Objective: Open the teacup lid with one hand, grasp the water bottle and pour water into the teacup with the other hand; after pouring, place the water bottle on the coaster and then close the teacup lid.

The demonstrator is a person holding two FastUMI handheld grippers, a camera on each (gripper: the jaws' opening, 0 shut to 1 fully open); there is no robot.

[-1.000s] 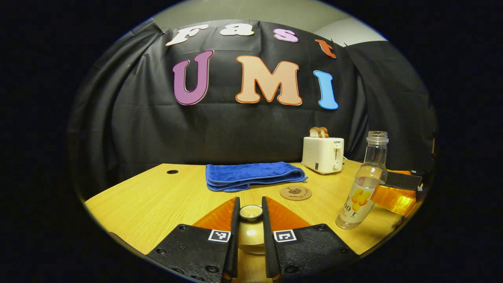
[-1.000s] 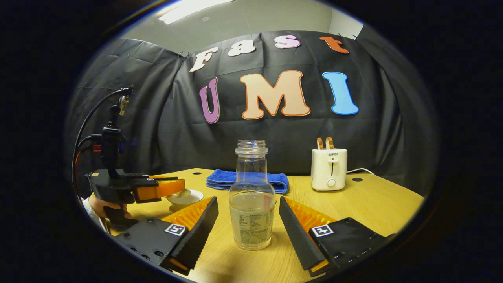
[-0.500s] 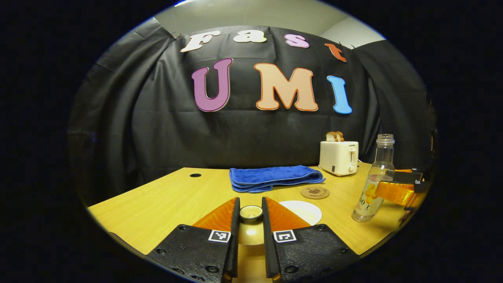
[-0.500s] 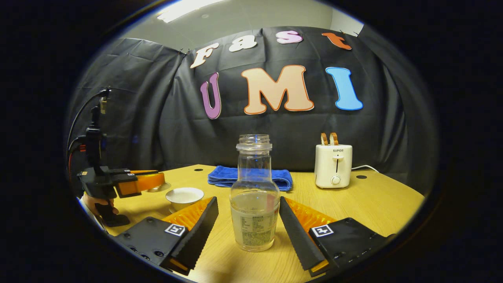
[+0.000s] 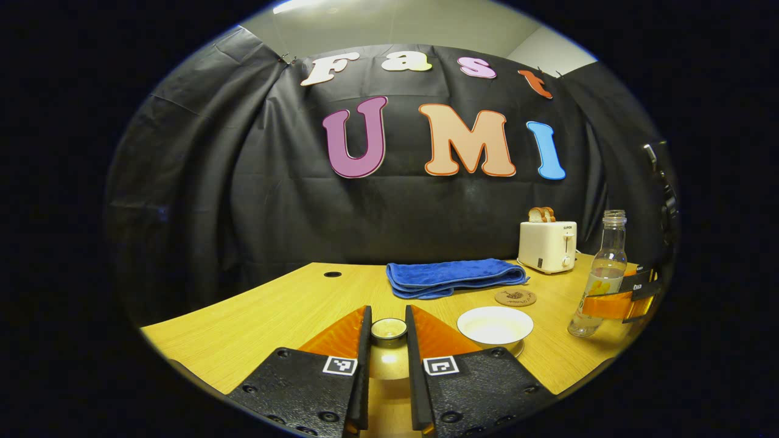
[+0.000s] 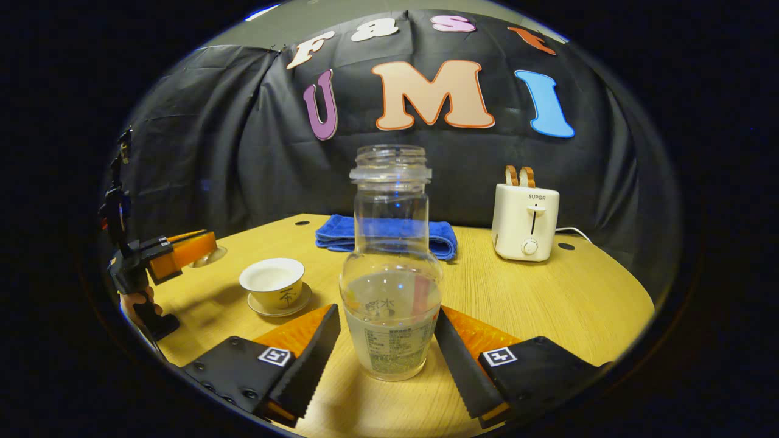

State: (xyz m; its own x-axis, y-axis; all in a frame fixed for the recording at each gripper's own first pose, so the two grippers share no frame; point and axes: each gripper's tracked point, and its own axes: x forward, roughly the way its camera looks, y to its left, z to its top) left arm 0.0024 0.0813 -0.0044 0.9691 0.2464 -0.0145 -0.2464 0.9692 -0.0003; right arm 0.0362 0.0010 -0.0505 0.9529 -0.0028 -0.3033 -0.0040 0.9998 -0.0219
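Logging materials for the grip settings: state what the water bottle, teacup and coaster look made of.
Water bottle: clear glass or hard plastic, glossy; the towel shows through it and the neck is threaded. Teacup: glazed ceramic by its look, pale with a smooth sheen, on a matching saucer. Coaster: matte brown disc with a dark print, possibly cork or wood; too small to tell.

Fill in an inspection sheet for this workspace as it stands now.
Surface: light wooden table with round cable holes.
Job's things: white teacup on a saucer, uncovered; its lid pinched by the knob; clear glass water bottle upright, uncapped, part full; round brown coaster bare.
Clutter: folded blue towel; white toaster holding bread.
Grippers: left gripper shut on the lid; right gripper open around the bottle.
Cables: white cord behind the toaster.
Surroundings: black cloth wall.
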